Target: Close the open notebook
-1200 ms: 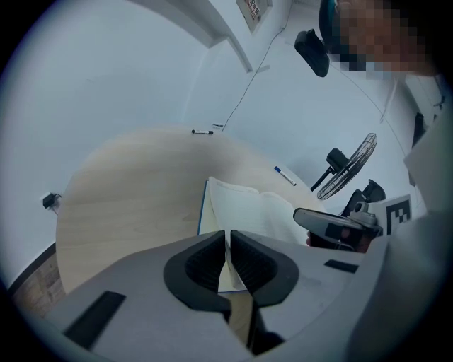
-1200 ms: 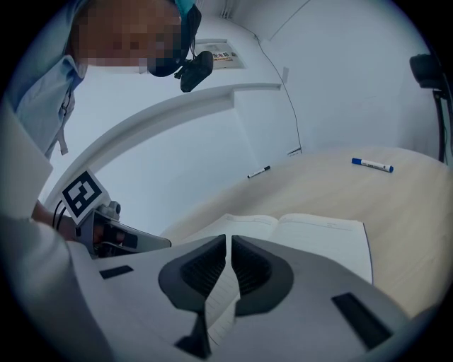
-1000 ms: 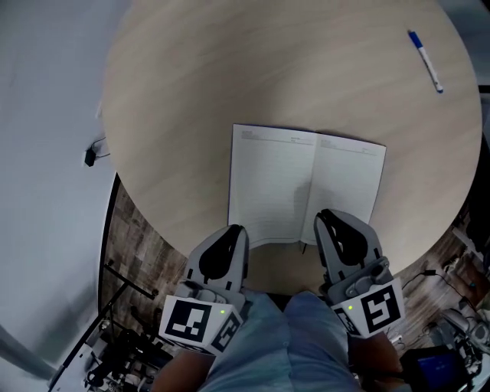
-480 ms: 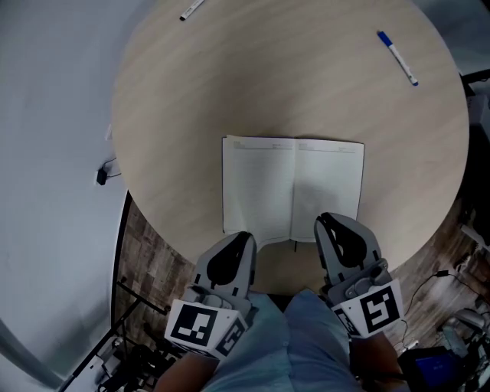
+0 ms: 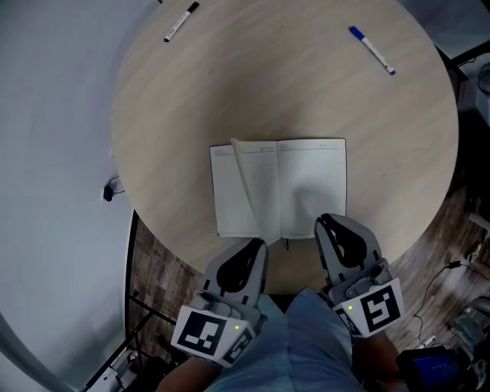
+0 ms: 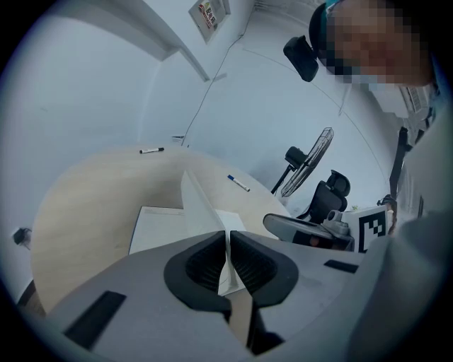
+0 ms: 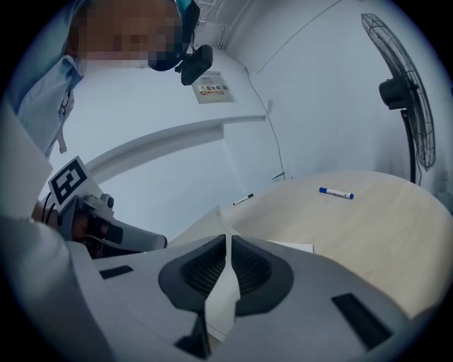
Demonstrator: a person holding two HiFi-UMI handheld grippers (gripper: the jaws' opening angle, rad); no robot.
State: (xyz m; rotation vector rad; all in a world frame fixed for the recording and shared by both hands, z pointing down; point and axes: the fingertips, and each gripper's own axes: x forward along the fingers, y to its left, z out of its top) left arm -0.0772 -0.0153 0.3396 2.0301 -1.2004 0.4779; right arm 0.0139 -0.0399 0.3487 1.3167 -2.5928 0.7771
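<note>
The notebook (image 5: 306, 184) lies open with white lined pages on the round wooden table (image 5: 191, 99), near its front edge. A left-hand page (image 5: 253, 191) stands lifted, curling toward the spine. My left gripper (image 5: 256, 246) is at that page's near edge, shut on it. In the left gripper view the sheet (image 6: 198, 205) rises out of the closed left gripper (image 6: 228, 254). My right gripper (image 5: 328, 222) sits over the near edge of the right-hand page. In the right gripper view a white sheet (image 7: 219, 304) is pinched in the shut right gripper (image 7: 228, 265).
A blue pen (image 5: 372, 40) lies at the table's far right and a black marker (image 5: 181, 21) at the far left edge. Beyond the table stand a fan (image 7: 403, 92) and an office chair (image 6: 333, 187). Cables and gear lie on the floor at the right (image 5: 459, 306).
The left page lay flat before; it is now raised off the notebook. My left gripper has risen and moved right toward the spine with it. The right gripper stays at the right page's near edge.
</note>
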